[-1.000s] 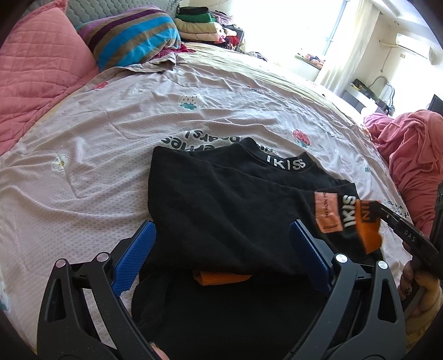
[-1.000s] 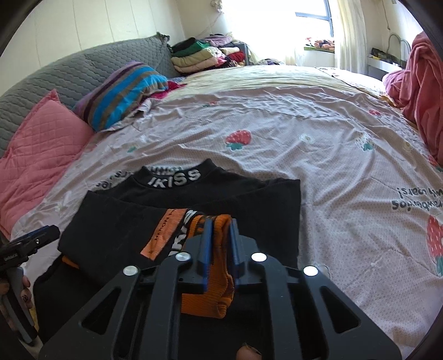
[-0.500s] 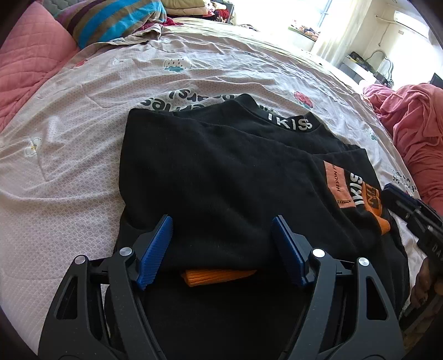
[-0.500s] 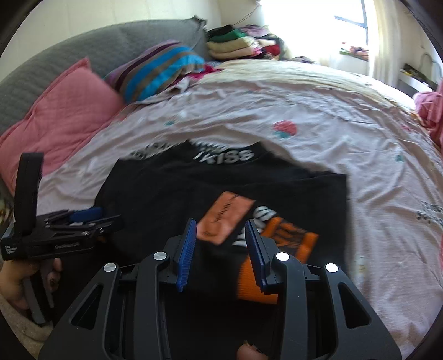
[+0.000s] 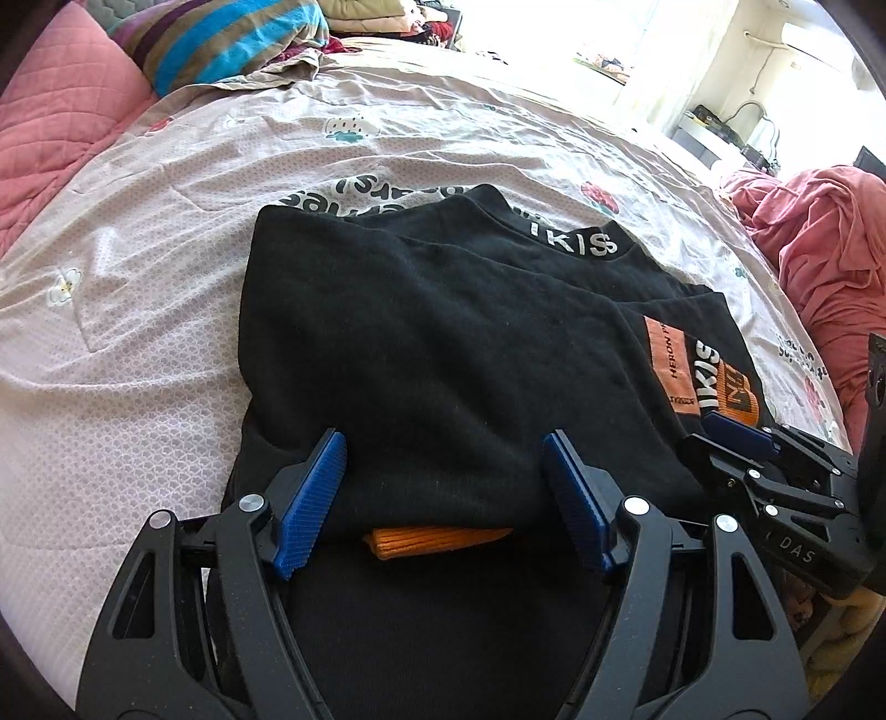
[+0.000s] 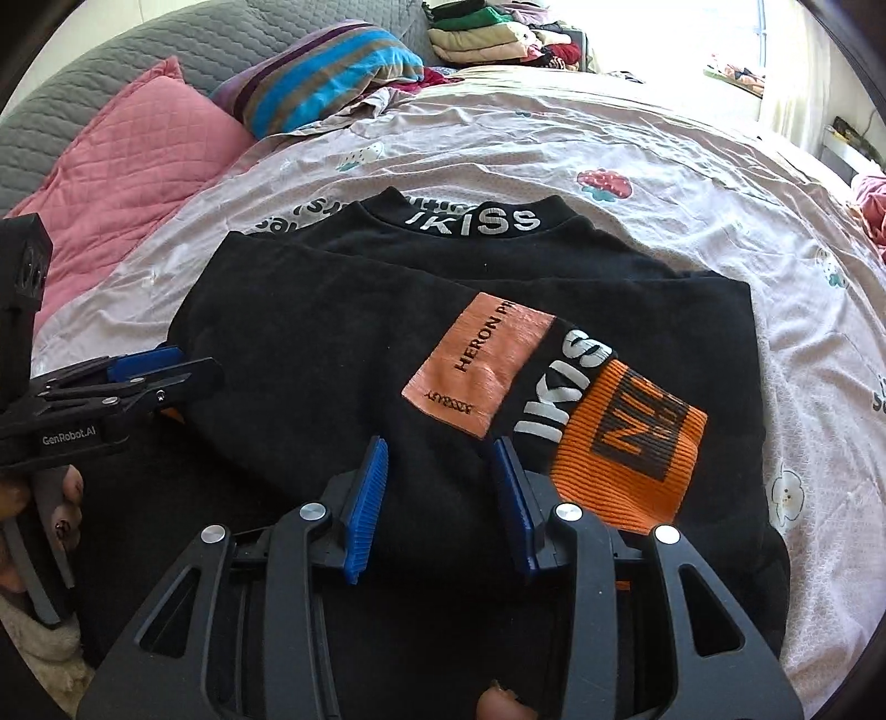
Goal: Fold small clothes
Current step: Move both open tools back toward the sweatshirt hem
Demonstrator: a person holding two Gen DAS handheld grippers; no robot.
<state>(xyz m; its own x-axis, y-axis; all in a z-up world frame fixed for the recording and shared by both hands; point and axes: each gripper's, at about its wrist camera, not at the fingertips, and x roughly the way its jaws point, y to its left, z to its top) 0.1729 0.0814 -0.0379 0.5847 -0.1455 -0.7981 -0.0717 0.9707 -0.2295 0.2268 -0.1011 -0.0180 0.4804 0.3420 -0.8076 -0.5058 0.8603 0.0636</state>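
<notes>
Black sweatshirt (image 6: 332, 343) lies on the bed (image 5: 166, 277), collar with white lettering (image 6: 476, 221) toward the far side, hem end toward the person. Both sleeves look folded in across the body — the right one lies on top, its orange patch (image 6: 476, 371) and orange ribbed cuff (image 6: 626, 443) face up near the right edge. The other orange cuff (image 5: 437, 540) peeks out from under the near fold in the left wrist view.

Left tool (image 5: 443, 498): jaws spread wide, straddling the near edge of the folded layer, pads not pressing — released. Right tool (image 6: 437, 493): jaws opening, black sleeve fabric between them but pads look clear of it — released too, cuff lying free just beside it.

Judgement: sleeve folds done, roughly halfway. Left to do, as I read it: the lengthwise fold, hem up toward collar, maybe one more halving, then flatten. Lower part of the garment is hidden under both tools, so I can't tell how tidy it lies.

Folded clothes pile (image 6: 482, 39) sits at the far end of the bed — likely earlier output.
</notes>
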